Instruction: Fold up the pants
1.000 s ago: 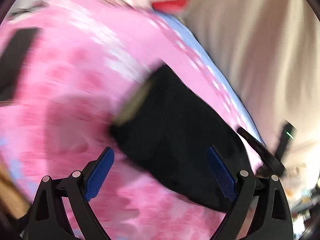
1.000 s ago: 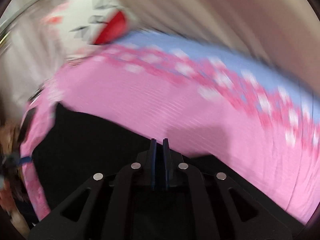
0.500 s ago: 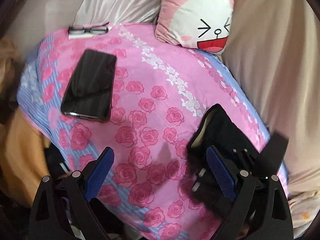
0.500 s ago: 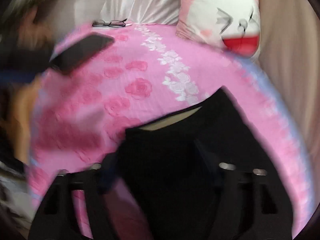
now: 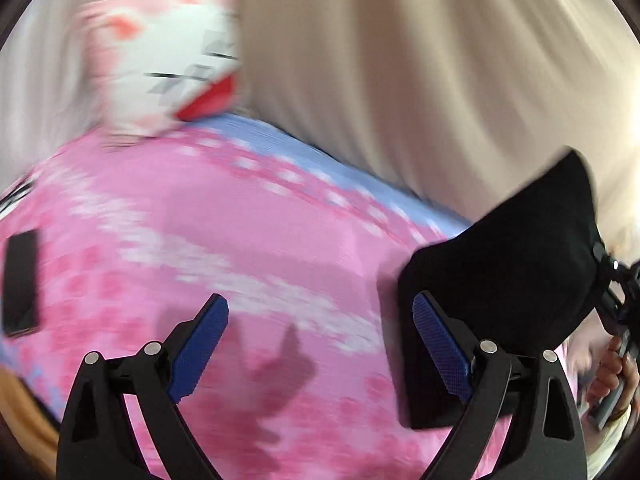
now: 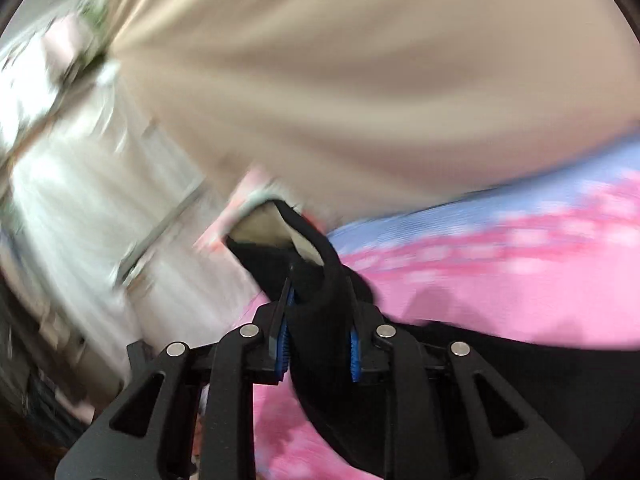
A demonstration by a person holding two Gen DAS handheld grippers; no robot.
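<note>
The black pants (image 5: 500,276) are folded into a compact bundle and lifted at the right of the left wrist view, above the pink floral bedspread (image 5: 200,240). My right gripper (image 6: 320,320) is shut on the black pants (image 6: 320,304), whose pale inner waistband shows just past the fingertips. It also shows at the right edge of the left wrist view (image 5: 612,292), holding the bundle. My left gripper (image 5: 320,340) is open and empty, low over the bedspread, with the pants beside its right finger.
A bunny-face pillow (image 5: 168,64) lies at the head of the bed. A black phone (image 5: 20,280) lies on the bedspread at the far left. A beige curtain (image 5: 400,80) hangs behind the bed. Both views are motion-blurred.
My right gripper has closed on the pants and lifted them off the bed toward the right. Both cameras have swung; the left gripper stays open.
</note>
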